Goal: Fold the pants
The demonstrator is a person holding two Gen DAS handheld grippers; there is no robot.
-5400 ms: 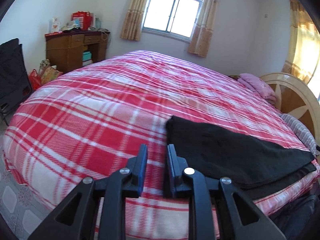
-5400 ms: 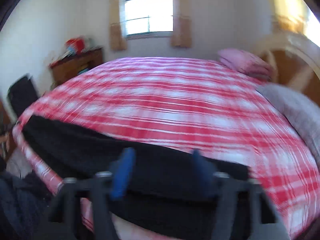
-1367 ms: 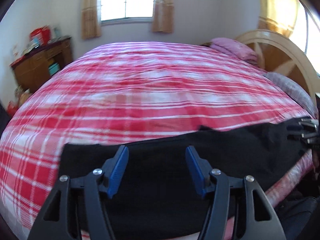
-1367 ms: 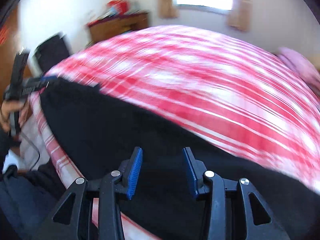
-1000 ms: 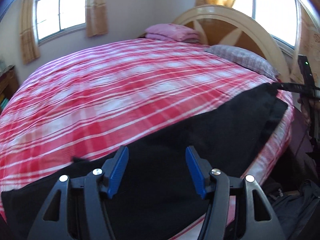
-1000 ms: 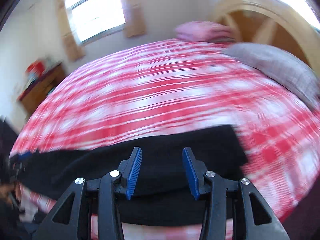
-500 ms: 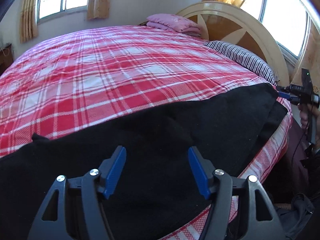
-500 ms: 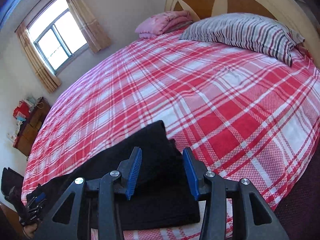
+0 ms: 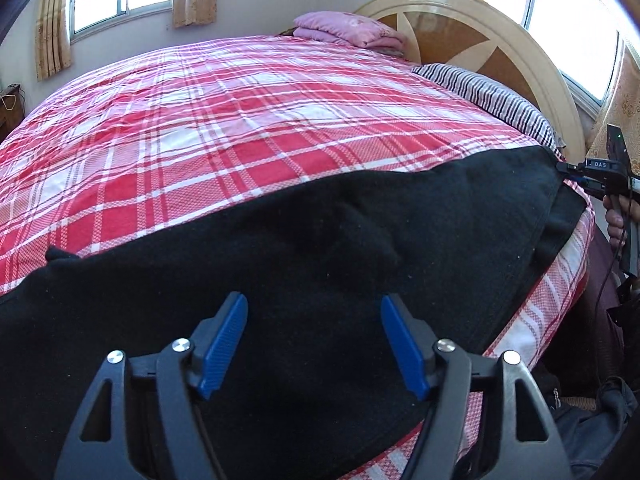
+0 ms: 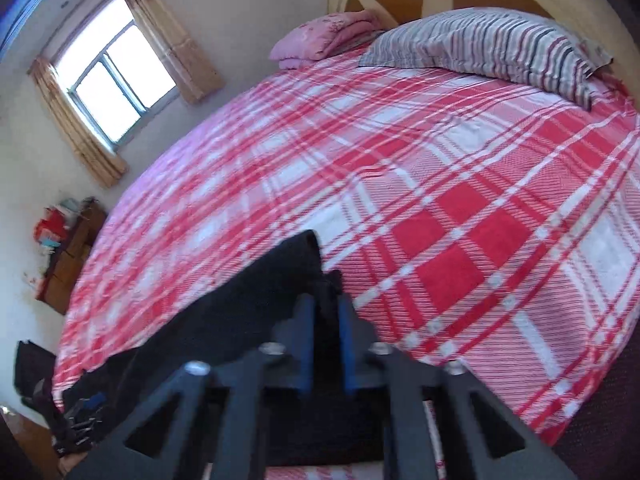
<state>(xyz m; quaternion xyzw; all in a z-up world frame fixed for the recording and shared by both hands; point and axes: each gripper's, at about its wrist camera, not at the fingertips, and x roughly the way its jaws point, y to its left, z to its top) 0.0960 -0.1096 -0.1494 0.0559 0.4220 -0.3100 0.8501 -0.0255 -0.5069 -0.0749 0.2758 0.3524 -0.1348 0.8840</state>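
Note:
Black pants (image 9: pixel 320 248) lie folded lengthwise along the near edge of the red plaid bed (image 9: pixel 240 128). My left gripper (image 9: pixel 314 340) is open, hovering over the middle of the pants with nothing between its blue pads. My right gripper (image 10: pixel 325 340) is shut on the end of the pants (image 10: pixel 248 304) nearest the pillows; it also shows in the left wrist view (image 9: pixel 596 178) at the pants' far right corner. The left gripper shows small in the right wrist view (image 10: pixel 80 404) at the pants' other end.
A striped pillow (image 10: pixel 492 44) and a folded pink blanket (image 10: pixel 324 38) lie by the round headboard (image 9: pixel 480 36). A wooden cabinet (image 10: pixel 68 260) stands by the far wall under the window (image 10: pixel 116 84). A dark bag (image 9: pixel 592 432) lies on the floor at the right.
My right gripper has closed on the end of the pants, where it was open half a second ago. My left gripper has stayed open over the pants and come slightly lower.

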